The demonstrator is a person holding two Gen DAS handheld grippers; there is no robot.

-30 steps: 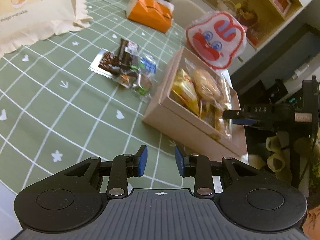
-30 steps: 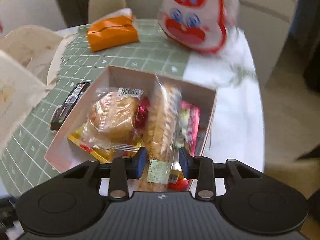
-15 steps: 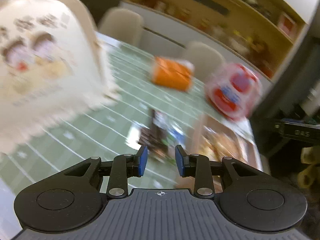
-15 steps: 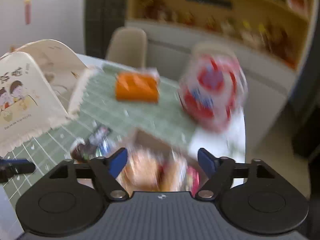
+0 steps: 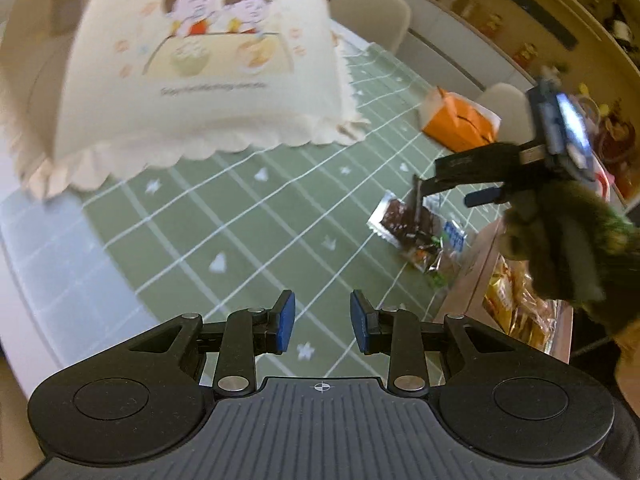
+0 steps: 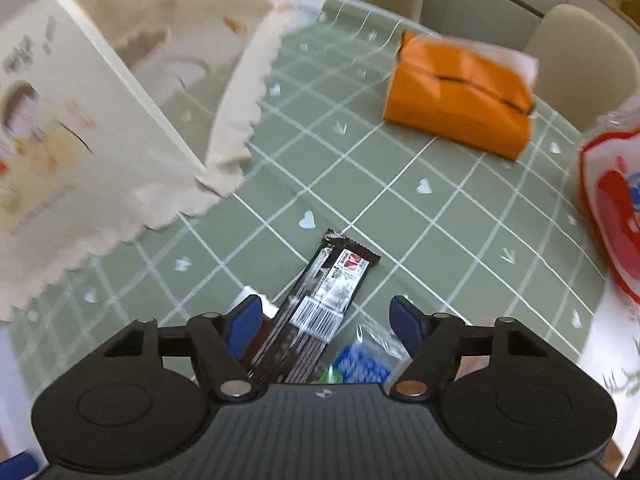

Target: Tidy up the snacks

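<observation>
While my right fingers (image 6: pixel 326 320) are spreading wide above the loose snack pile, the dark chocolate bar (image 6: pixel 320 304) is lying flat on the green checked surface (image 6: pixel 440 208) directly between them, untouched. My left fingers (image 5: pixel 322 322) are hovering narrowly parted over bare cloth, pinching nothing. The snack box (image 5: pixel 516 300) is sitting just beside the pile (image 5: pixel 420 236).

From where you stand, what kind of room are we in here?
Most likely a home dining room: a table under a green checked tablecloth, pale dining chairs drawn up to it, a mesh food cover on top, and wall shelves of ornaments behind.
</observation>
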